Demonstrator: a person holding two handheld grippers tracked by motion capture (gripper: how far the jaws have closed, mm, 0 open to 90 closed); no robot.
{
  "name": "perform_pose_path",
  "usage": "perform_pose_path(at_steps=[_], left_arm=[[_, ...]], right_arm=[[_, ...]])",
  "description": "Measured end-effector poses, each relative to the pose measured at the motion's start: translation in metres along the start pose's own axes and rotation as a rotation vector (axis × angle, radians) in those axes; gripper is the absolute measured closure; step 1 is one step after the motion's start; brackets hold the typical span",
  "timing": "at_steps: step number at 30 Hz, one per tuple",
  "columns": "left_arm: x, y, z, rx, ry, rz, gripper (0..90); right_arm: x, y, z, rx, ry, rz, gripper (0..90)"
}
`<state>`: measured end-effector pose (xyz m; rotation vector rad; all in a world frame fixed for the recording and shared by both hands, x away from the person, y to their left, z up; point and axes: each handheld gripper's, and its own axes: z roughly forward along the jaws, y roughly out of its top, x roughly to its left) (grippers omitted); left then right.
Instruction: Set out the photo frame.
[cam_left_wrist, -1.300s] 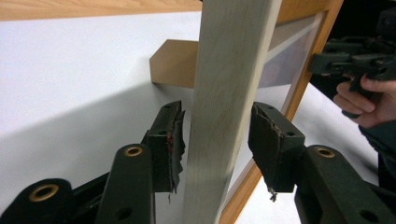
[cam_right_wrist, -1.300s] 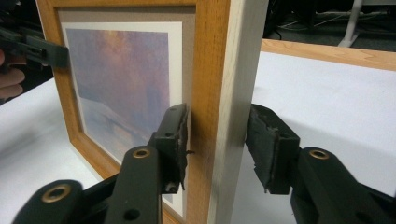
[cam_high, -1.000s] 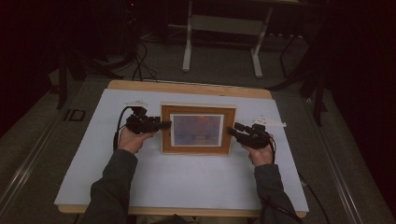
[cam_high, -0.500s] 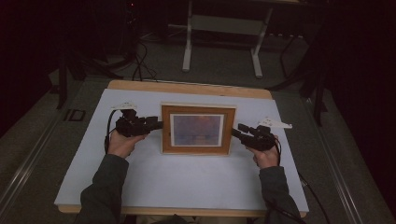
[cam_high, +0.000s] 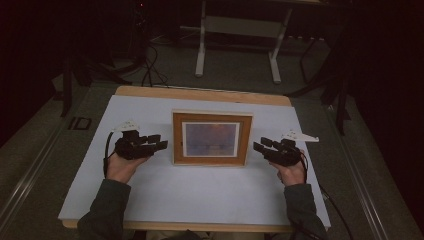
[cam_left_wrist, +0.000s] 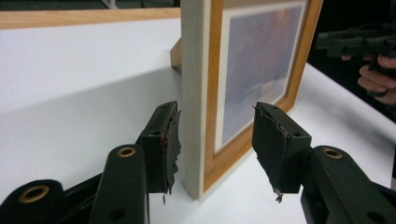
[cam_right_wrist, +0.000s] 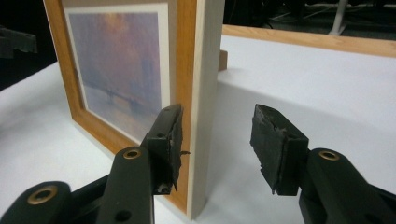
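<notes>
A wooden picture frame (cam_high: 212, 138) with a hazy purple print stands upright at the middle of the white table top (cam_high: 200, 195). My left gripper (cam_high: 161, 142) is just left of the frame, open, its jaws pointing at the frame's left edge with a small gap to it. My right gripper (cam_high: 259, 145) mirrors it at the frame's right edge, also open and apart from it. In the left gripper view the frame's pale side edge (cam_left_wrist: 192, 84) rises just beyond my open left gripper (cam_left_wrist: 215, 109). The right gripper view shows the frame (cam_right_wrist: 121, 70) beyond my open right gripper (cam_right_wrist: 217, 112).
A small wooden prop (cam_left_wrist: 176, 55) sticks out behind the frame. The table's far wooden rim (cam_high: 200, 94) runs behind it. A desk stand (cam_high: 235, 45) and cables (cam_high: 150, 70) lie on the floor past the table.
Both hands have drawn outward from the frame's sides, the left one to the left and the right one to the right. The frame has stayed upright in place.
</notes>
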<state>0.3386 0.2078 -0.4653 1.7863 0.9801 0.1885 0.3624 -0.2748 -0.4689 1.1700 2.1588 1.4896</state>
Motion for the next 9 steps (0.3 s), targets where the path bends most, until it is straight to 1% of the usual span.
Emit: perform_pose_path(at_steps=[1, 3, 5, 9], left_arm=[[-0.001, -0.002, -0.001, 0.001, 0.007, 0.004, 52.5], [-0.003, -0.007, -0.002, -0.001, 0.007, 0.008, 52.5], [-0.006, -0.014, -0.004, 0.002, 0.027, 0.014, 52.5], [-0.007, -0.030, -0.005, 0.020, 0.058, 0.009, 52.1]], right_arm=[[0.000, -0.001, -0.001, 0.002, -0.002, -0.001, 52.8], [0.000, -0.004, -0.003, 0.008, -0.004, -0.001, 52.9], [-0.001, -0.008, -0.004, 0.016, -0.007, 0.005, 52.9], [-0.002, -0.016, -0.006, 0.037, -0.015, 0.007, 52.8]])
